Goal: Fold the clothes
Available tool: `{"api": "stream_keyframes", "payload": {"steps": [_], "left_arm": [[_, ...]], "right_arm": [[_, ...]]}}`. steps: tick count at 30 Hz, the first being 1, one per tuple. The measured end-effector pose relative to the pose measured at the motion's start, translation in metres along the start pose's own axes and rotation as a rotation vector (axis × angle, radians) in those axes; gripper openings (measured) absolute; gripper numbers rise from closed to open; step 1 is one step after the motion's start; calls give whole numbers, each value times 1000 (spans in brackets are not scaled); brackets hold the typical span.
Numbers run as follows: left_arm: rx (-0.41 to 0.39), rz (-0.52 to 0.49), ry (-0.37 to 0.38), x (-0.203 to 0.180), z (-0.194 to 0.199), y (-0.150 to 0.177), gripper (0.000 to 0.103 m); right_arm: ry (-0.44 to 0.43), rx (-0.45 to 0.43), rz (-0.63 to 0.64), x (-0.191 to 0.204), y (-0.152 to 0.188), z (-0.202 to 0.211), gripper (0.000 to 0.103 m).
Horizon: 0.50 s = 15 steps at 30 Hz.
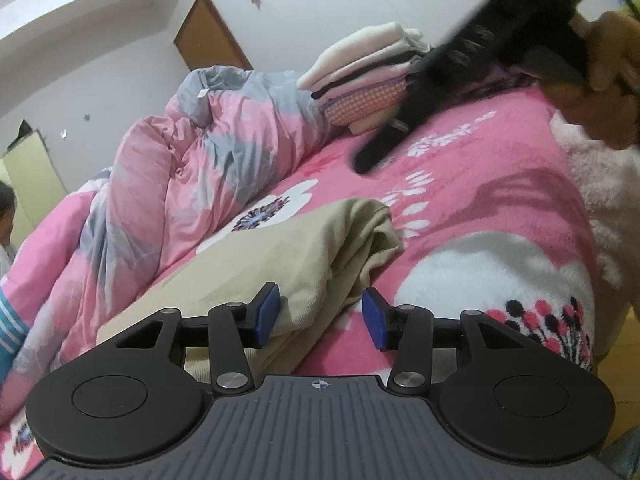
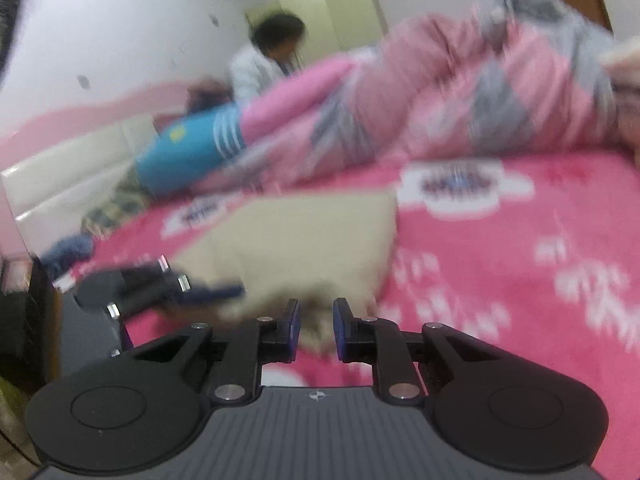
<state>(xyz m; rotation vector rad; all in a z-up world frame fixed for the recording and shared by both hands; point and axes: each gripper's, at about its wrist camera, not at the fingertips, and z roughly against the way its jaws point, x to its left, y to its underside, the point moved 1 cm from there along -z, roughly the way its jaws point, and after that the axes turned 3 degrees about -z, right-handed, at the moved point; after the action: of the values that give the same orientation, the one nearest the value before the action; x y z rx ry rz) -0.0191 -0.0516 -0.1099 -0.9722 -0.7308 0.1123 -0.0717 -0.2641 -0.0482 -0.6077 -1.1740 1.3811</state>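
1. My left tool [image 1: 320, 314] is spread, pads clear of the beige garment [image 1: 280, 256] on the pink bed [image 1: 460, 200].
2. My right tool [image 2: 316, 330] hangs narrowly parted at its corner; grip unclear through blur.

You're looking at matt beige woven cloth garment [image 1: 304, 256], fuzzy pink fleece blanket [image 1: 480, 184], smooth quilted duvet [image 1: 192, 160], matt black plastic left gripper [image 1: 320, 312].
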Motion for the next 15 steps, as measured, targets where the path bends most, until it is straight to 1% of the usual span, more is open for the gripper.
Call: {"api": "stream_keyframes", "payload": {"steps": [2,4,8,9,11,13,15], "left_arm": [[7,51,1,4,4,2,45],[15,102,-16,8,11,4,45],[51,190,-72,16,34,16,45],[59,213,-83,18,42,19,45],[45,269,-80,23,59,21,45],[-2,340,-72,31,75,20,45],[-56,367,-92,39,81,14,45]], "right_arm": [[7,-50,60,10,-8,-8,20],[-17,-69,69,13,-11,-25,20],[6,-6,102,10,13,-65,20],[6,2,100,8,16,-69,20],[-6,2,78,5,16,-67,20],[-6,-1,82,5,17,-67,20],[-2,-7,96,7,19,-67,20]]}}
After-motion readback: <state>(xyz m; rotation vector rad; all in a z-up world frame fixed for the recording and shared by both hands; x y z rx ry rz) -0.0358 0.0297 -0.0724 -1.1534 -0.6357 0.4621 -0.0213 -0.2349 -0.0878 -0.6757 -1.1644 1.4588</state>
